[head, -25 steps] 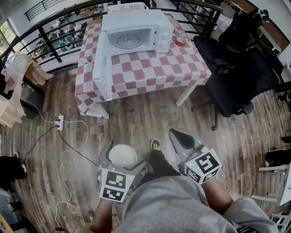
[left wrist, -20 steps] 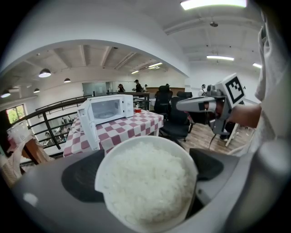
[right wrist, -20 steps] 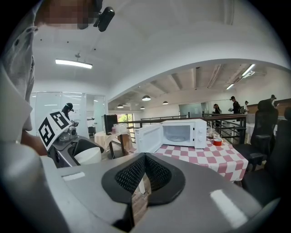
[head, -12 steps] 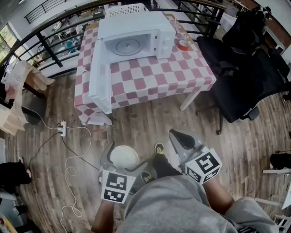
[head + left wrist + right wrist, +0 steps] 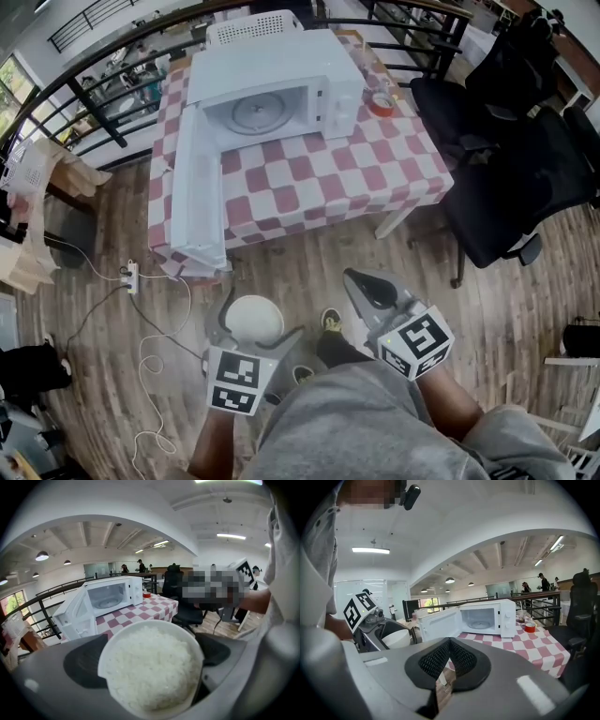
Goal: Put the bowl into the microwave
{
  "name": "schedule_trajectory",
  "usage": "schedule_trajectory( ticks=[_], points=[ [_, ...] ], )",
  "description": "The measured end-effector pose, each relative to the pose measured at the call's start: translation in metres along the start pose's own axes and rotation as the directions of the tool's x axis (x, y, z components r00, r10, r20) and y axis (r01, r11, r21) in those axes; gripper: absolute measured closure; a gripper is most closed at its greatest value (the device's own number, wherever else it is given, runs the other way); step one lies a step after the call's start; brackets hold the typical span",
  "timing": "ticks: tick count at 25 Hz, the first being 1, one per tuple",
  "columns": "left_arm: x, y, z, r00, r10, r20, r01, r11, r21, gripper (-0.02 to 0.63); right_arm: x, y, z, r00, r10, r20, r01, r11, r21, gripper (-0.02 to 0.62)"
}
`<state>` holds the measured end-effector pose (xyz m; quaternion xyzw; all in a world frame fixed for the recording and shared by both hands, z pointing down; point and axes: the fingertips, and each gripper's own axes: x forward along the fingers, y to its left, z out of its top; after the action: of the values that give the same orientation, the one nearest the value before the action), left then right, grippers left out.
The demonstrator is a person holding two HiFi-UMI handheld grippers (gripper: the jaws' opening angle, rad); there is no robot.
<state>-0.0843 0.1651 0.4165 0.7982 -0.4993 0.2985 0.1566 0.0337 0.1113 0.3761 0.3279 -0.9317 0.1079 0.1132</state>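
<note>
My left gripper [image 5: 251, 323] is shut on a white bowl [image 5: 253, 320] full of white rice [image 5: 150, 670], held low over the wood floor. The bowl fills the space between the jaws in the left gripper view. A white microwave [image 5: 272, 86] stands on a table with a red-and-white checked cloth [image 5: 309, 178], its door [image 5: 197, 197] swung wide open to the left and its glass turntable [image 5: 260, 110] showing. My right gripper [image 5: 370, 289] is shut with nothing in it, beside the left one. In the right gripper view the microwave [image 5: 487, 617] lies ahead and the bowl [image 5: 396, 638] at left.
A red tape roll [image 5: 380, 103] lies on the table right of the microwave. Black office chairs [image 5: 506, 178] stand to the right. A power strip with white cable [image 5: 131, 277] lies on the floor at left. A black railing [image 5: 94, 70] runs behind the table.
The table and microwave have come nearer and shifted lower in the head view. Both grippers keep their places before me, the left still holding the bowl.
</note>
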Motion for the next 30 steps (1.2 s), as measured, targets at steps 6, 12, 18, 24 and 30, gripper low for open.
schedule_trajectory(
  ticks=[6, 12, 18, 24, 30],
  points=[
    [0.025, 0.016, 0.024, 1.0, 0.001, -0.011, -0.001, 1.0, 0.009, 0.025, 0.019, -0.027, 0.006, 1.0, 0.01, -0.005, -0.01, 1.0, 0.013, 0.597],
    [0.051, 0.026, 0.042, 1.0, 0.006, -0.02, -0.005, 1.0, 0.004, 0.025, 0.035, -0.054, 0.009, 1.0, 0.023, -0.012, -0.022, 0.999, 0.023, 0.597],
    [0.076, 0.037, 0.063, 1.0, 0.021, -0.016, -0.021, 1.0, 0.004, 0.025, 0.048, -0.081, 0.014, 0.999, 0.037, -0.014, -0.036, 0.999, 0.019, 0.597],
    [0.097, 0.042, 0.081, 0.999, 0.036, -0.008, -0.036, 0.999, 0.002, 0.025, 0.058, -0.105, 0.018, 0.999, 0.05, -0.01, -0.049, 0.999, 0.019, 0.597],
    [0.112, 0.044, 0.092, 0.999, 0.048, -0.009, -0.048, 0.999, -0.002, 0.025, 0.063, -0.122, 0.019, 0.998, 0.062, -0.008, -0.062, 0.998, 0.023, 0.597]
  ],
)
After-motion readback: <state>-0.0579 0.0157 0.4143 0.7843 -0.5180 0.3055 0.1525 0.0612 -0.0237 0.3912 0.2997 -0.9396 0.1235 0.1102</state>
